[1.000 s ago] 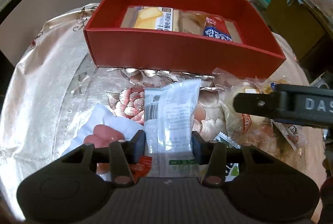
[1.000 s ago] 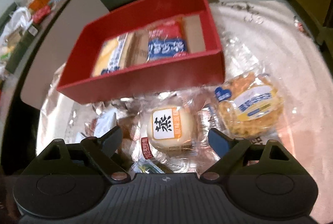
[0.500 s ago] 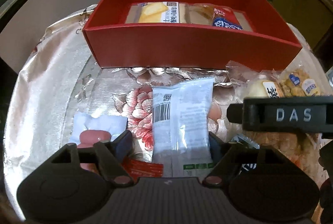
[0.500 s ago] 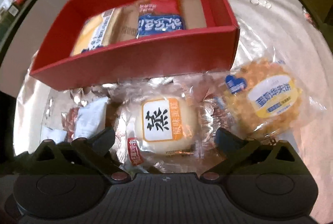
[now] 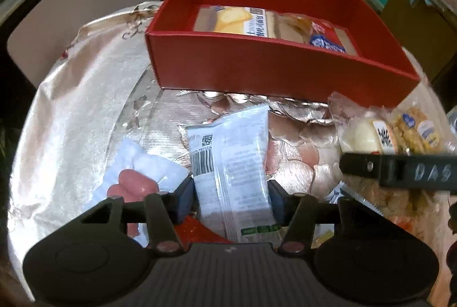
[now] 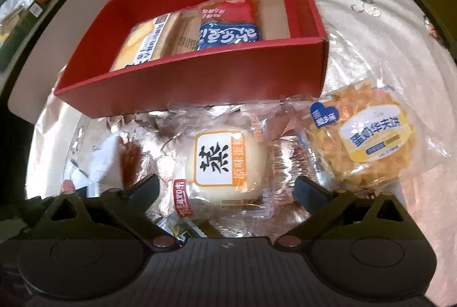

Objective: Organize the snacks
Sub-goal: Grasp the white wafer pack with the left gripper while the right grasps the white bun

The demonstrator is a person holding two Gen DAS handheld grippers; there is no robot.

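Observation:
A red box [image 5: 274, 70] stands at the back of the table and holds a yellow cake packet [image 5: 237, 21] and a red-and-blue packet [image 5: 325, 35]; the box also shows in the right wrist view [image 6: 200, 84]. My left gripper [image 5: 231, 197] is shut on a white snack packet [image 5: 231, 161], its pads pressing both sides. My right gripper [image 6: 225, 190] is open around a round steamed-cake packet [image 6: 222, 161] lying on the table. A waffle packet [image 6: 368, 135] lies to its right.
A sausage packet [image 5: 137, 181] lies left of the white packet. The right gripper's finger [image 5: 400, 172] crosses the right side of the left wrist view. A shiny embroidered cloth [image 5: 71, 112] covers the round table. Chairs and shelves stand beyond.
My left gripper opened around the white packet, then closed on it again. My right gripper moved forward and down, so the steamed-cake packet now lies between its open fingers.

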